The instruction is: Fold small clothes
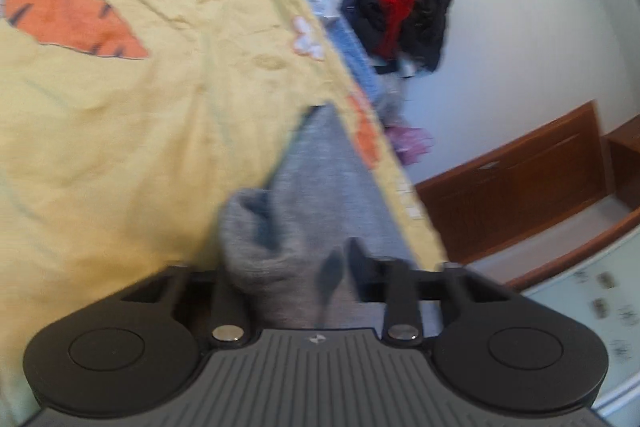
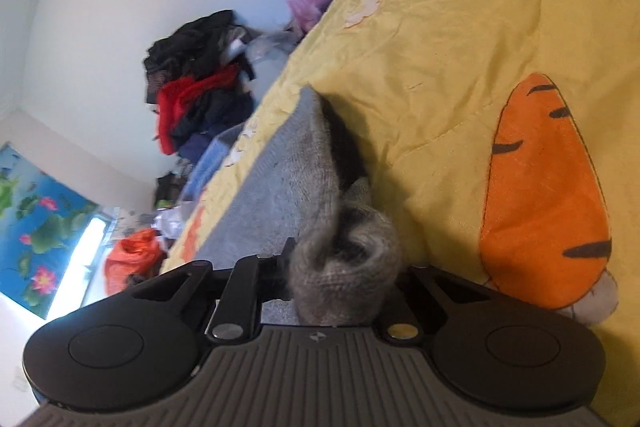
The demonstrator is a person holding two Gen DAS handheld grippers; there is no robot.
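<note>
Both jaws are closed on the grey sock (image 1: 304, 211), which stretches ahead over the yellow bedspread (image 1: 140, 115). The bunched fabric may slip out, so the fold could come crooked.

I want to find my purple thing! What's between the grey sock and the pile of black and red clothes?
In the left wrist view, yellow bedspread with a white flower print lies between grey sock and clothes pile, then something blue.
</note>
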